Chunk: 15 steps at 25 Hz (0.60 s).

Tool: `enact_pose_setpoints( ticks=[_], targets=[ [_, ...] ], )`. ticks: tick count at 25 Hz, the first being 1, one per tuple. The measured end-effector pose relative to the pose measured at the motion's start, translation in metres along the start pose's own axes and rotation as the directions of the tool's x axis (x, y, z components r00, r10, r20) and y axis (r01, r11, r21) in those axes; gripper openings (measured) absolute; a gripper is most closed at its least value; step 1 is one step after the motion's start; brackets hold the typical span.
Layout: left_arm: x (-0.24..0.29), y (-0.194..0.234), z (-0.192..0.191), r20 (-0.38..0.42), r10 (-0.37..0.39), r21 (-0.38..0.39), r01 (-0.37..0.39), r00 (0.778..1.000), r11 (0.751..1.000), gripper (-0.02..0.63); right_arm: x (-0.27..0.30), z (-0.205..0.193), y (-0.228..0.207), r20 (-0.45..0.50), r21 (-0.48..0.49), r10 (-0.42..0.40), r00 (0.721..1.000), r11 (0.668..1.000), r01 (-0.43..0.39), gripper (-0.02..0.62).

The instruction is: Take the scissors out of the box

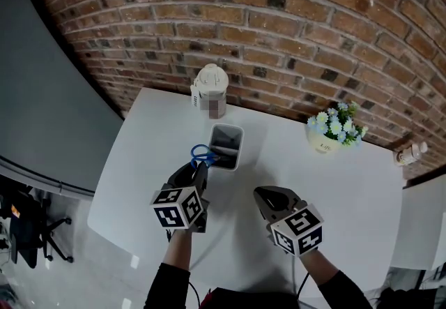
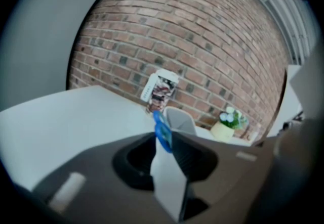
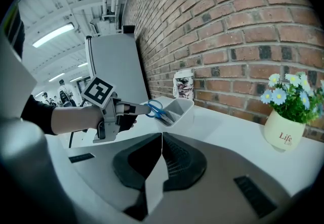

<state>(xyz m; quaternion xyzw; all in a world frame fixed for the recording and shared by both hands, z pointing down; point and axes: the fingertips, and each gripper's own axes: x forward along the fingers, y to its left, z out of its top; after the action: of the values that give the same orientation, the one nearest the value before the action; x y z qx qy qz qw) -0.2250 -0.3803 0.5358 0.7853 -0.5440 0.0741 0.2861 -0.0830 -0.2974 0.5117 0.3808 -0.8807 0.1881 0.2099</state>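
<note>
Currently the left gripper (image 1: 200, 171) has its jaws clamped on the blue handle loops of the scissors (image 1: 202, 155), right at the jaw tips; the left gripper view shows the same, with the blue loop (image 2: 163, 131) pinched between the tips (image 2: 163, 139). The scissors are in the white box (image 1: 239, 151), leaning: blades down inside, handles sticking out over the rim on the person's side. The right gripper view confirms it, with the scissors (image 3: 156, 109) angled out of the box (image 3: 182, 112) and the left gripper (image 3: 144, 109) reaching in level from the left. The right gripper (image 1: 263, 194) hangs over bare desk (image 1: 334, 196), to the right of the box and apart from it. Its jaws are together with nothing between them (image 3: 162, 137). The box sits mid-desk. A white-capped bottle (image 1: 210, 90) stands just behind it near the brick wall (image 1: 279, 14), and it also shows in the left gripper view (image 2: 161, 91). A pale pot of blue and white flowers (image 1: 327, 140) is off to the right by the wall, well clear of the box. "Life" is printed on the pot (image 3: 284, 134).
</note>
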Motion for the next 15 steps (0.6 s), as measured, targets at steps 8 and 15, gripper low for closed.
enact_pose_setpoints(
  ticks=[8,15],
  targets=[
    [-0.005,-0.015,0.008,0.030,-0.024,0.037,0.023,0.999,0.999,0.057,-0.006,0.002,0.002,0.007,0.002,-0.012,1.000,1.000,0.012,0.009],
    [-0.009,-0.033,0.016,0.062,-0.061,0.067,0.057,0.996,0.996,0.031,-0.016,0.001,0.000,0.011,0.000,-0.029,1.000,1.000,0.029,0.009]
  ],
)
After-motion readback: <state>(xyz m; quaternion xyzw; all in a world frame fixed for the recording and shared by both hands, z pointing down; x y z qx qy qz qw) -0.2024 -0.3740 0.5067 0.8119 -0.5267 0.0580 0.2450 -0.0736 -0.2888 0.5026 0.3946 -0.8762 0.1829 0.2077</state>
